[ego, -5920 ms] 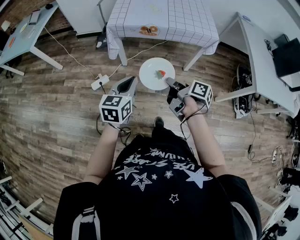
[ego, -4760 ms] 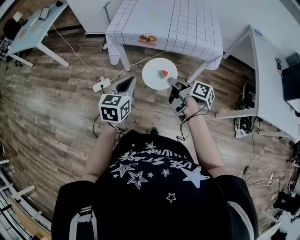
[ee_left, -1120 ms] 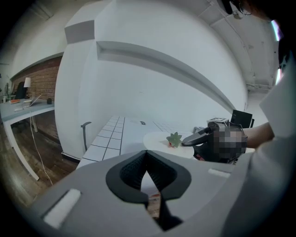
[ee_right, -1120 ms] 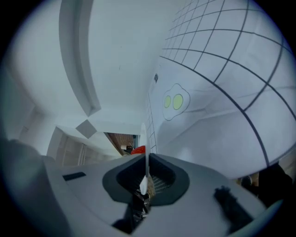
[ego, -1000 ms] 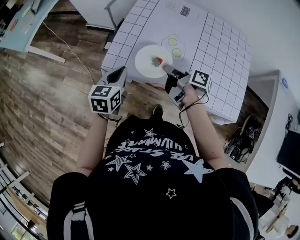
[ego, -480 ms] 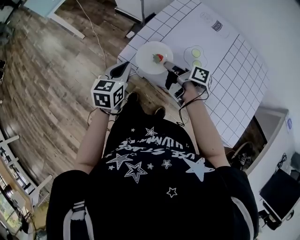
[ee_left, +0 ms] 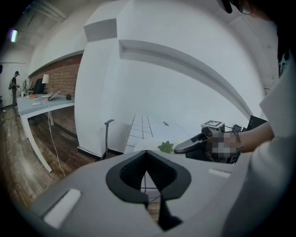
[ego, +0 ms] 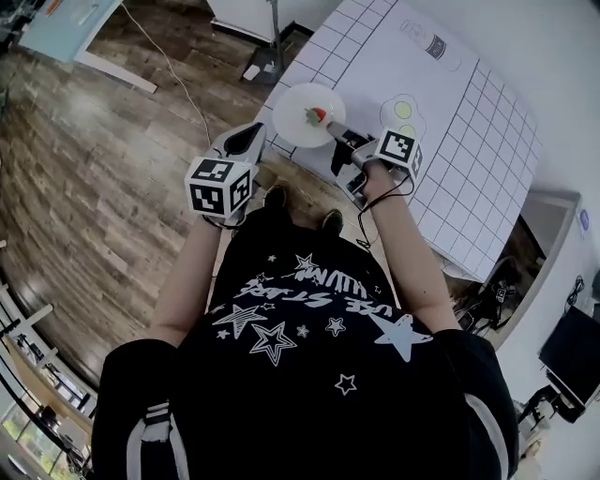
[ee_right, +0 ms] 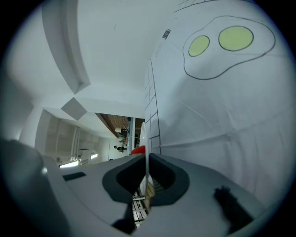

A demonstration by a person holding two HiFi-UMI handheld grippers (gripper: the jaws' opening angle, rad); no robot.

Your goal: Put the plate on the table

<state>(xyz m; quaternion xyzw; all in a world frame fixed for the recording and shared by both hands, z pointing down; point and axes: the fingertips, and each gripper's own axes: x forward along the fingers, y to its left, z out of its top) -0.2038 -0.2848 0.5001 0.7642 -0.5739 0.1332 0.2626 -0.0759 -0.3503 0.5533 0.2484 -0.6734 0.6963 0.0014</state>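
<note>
The white plate [ego: 302, 108] carries a red strawberry with a green top [ego: 317, 115]. My right gripper [ego: 336, 130] is shut on the plate's near rim and holds it level over the near corner of the table [ego: 441, 122]. In the right gripper view the plate [ee_right: 146, 139] shows edge-on between the jaws, above the white gridded cloth [ee_right: 222, 115]. My left gripper [ego: 249, 137] hangs left of the plate, shut and empty. In the left gripper view its jaws [ee_left: 147, 155] meet, and the strawberry's leaves [ee_left: 165, 147] and the right gripper [ee_left: 196, 141] show beyond them.
The cloth has a printed fried egg [ego: 404, 112] and a printed can [ego: 434, 45] further in. A wooden floor [ego: 103, 169] lies to the left, with a cable [ego: 178, 80] across it. A light blue desk [ego: 66, 28] stands far left. The person's feet [ego: 305, 208] are below the table corner.
The person has turned and stepped along the table, so the table now sits more to the right. The plate stays in the right gripper over the table's corner. The left gripper stays beside it.
</note>
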